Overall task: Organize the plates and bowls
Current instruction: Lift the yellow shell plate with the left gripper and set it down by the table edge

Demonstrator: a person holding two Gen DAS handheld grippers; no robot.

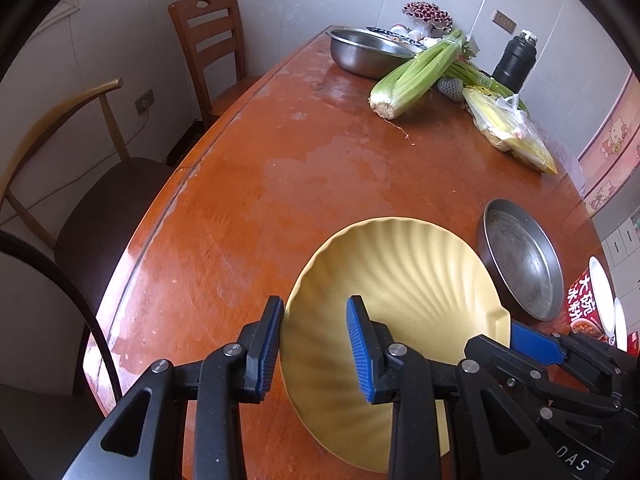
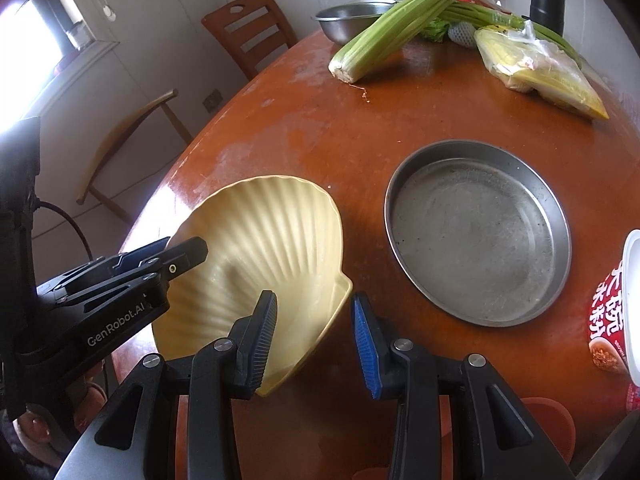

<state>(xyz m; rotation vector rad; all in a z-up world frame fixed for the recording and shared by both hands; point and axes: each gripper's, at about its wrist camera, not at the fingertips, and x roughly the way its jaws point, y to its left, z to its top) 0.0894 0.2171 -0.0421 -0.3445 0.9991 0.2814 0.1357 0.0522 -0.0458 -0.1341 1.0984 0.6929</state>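
A yellow shell-shaped plate [image 1: 404, 276] lies on the brown table, also in the right wrist view [image 2: 272, 248]. My left gripper [image 1: 314, 350] is open, its jaws straddling the plate's left rim without pinching it. My right gripper [image 2: 314, 342] is open, its jaws either side of the plate's right corner. A round steel pan [image 2: 478, 232] sits right of the plate, also in the left wrist view [image 1: 522, 258]. A steel bowl [image 1: 366, 52] stands at the table's far end.
Celery [image 1: 416, 76], bagged corn [image 1: 508, 128] and a black flask [image 1: 516, 60] lie at the far right. A red instant-noodle cup [image 2: 612, 316] stands at the right edge. Two chairs [image 1: 218, 48] stand along the table's left side.
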